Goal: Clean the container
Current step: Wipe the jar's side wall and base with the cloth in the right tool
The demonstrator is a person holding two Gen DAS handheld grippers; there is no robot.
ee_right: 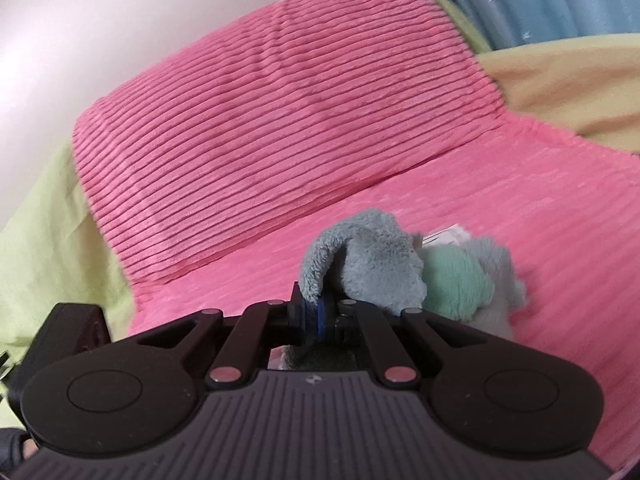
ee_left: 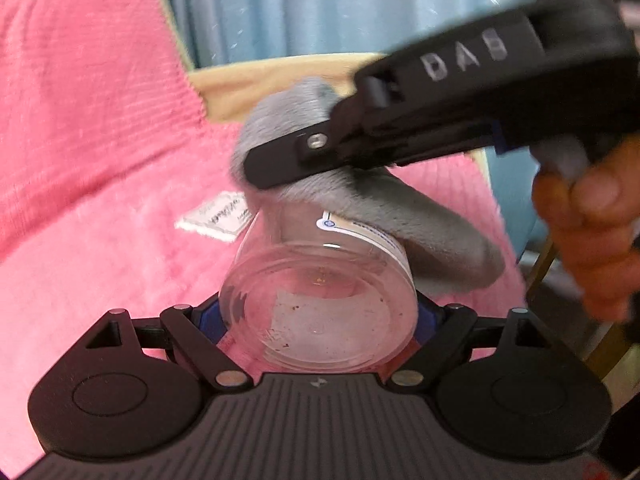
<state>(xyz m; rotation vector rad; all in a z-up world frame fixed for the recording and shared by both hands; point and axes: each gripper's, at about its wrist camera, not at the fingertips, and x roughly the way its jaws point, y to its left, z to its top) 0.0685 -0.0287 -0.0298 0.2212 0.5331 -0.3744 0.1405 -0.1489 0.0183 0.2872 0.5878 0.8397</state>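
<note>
A clear plastic container (ee_left: 320,304) with a white and blue label lies sideways, its base toward the left wrist camera. My left gripper (ee_left: 320,316) is shut on it, one blue pad on each side. The right gripper (ee_left: 256,168) comes in from the upper right, held by a hand (ee_left: 592,236). It is shut on a grey fluffy cloth (ee_left: 400,216) that drapes over the container's far end and right side. In the right wrist view my right gripper (ee_right: 316,312) pinches the grey cloth (ee_right: 368,260), which has a green patch (ee_right: 456,276). The container is hidden there.
A pink ribbed blanket (ee_right: 480,208) covers the bed, with a pink ribbed pillow (ee_right: 280,112) behind. A white sewn tag (ee_left: 216,220) lies on the blanket. Yellow-green sheet (ee_right: 40,232) shows at the left, and blue curtain (ee_left: 300,4) hangs behind.
</note>
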